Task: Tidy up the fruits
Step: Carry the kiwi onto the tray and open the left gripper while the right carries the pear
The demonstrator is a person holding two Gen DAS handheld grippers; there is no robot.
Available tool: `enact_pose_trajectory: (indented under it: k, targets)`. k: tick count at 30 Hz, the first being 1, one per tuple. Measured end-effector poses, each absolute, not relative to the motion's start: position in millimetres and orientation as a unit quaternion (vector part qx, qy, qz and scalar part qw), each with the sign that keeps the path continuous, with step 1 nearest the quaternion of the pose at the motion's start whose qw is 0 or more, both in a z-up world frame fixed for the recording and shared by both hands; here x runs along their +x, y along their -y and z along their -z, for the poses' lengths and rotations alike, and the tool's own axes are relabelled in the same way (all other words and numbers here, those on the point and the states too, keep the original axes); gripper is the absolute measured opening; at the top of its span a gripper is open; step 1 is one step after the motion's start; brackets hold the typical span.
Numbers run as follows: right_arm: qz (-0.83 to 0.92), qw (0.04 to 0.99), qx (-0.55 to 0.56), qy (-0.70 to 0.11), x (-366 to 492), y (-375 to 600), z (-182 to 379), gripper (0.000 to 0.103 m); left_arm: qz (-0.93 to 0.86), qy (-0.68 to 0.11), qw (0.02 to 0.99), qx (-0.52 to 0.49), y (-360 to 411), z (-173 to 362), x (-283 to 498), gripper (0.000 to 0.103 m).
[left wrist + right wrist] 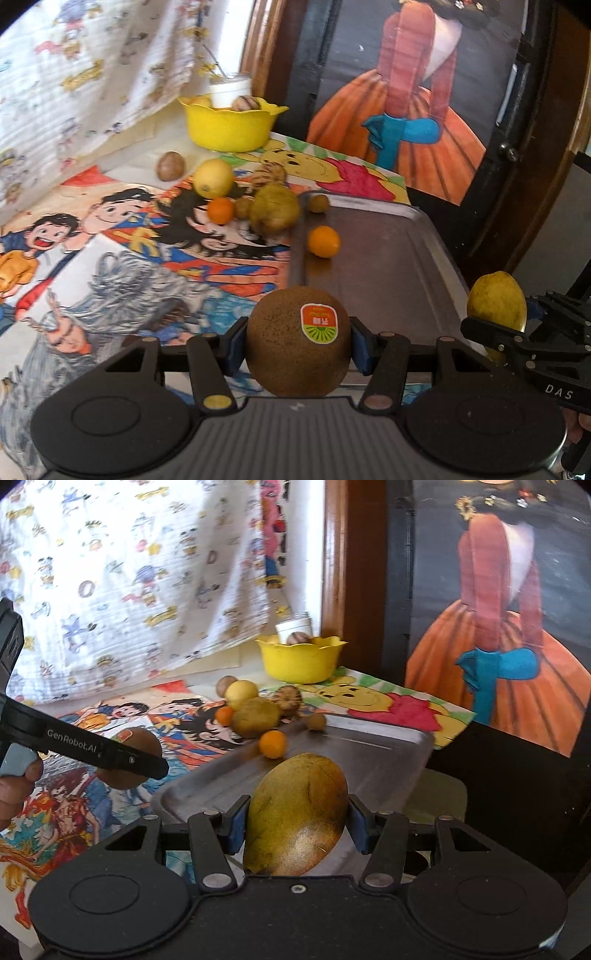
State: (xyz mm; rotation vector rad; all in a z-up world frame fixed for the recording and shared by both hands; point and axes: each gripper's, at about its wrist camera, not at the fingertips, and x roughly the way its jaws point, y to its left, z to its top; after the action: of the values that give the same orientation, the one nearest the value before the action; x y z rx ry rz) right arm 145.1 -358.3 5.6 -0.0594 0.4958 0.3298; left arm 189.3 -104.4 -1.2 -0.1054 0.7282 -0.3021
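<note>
1. The left tool [298,345] grips a brown round kiwi with a sticker [298,341], near, above the bench.
2. The right tool [295,825] clamps a yellow oval mango [295,816] over the grey metal tray [369,753].
3. A small orange citrus [272,743] lies on the tray, farther.

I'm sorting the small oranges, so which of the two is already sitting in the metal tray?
The brighter orange, alone inside the tray near its left rim. The other orange lies on the cartoon mat beside the pear.
</note>
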Motion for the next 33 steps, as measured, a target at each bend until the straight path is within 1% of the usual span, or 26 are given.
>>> enact_pose_trajectory:
  k: [11, 17, 20, 33]
  targets:
    - [-0.152, 0.959, -0.020, -0.240, 168.1, 378.1, -0.5, 0.055, 0.164, -0.363, 0.917, -0.018, 135.7, 9.0, 209.3, 0.060]
    - [-0.144, 0.960, -0.036, -0.237, 214.2, 389.5, -6.0, 0.055, 0.177, -0.358, 0.917, 0.005, 147.4, 6.2, 231.1, 0.060]
    - [-0.138, 0.960, -0.024, -0.242, 238.1, 397.8, -6.0, 0.055, 0.188, -0.349, 0.918, 0.010, 151.2, 1.7, 243.8, 0.060]
    - [-0.132, 0.960, -0.032, -0.246, 315.7, 409.3, 8.3, 0.055, 0.190, -0.321, 0.928, 0.015, 167.0, -1.5, 321.7, 0.060]
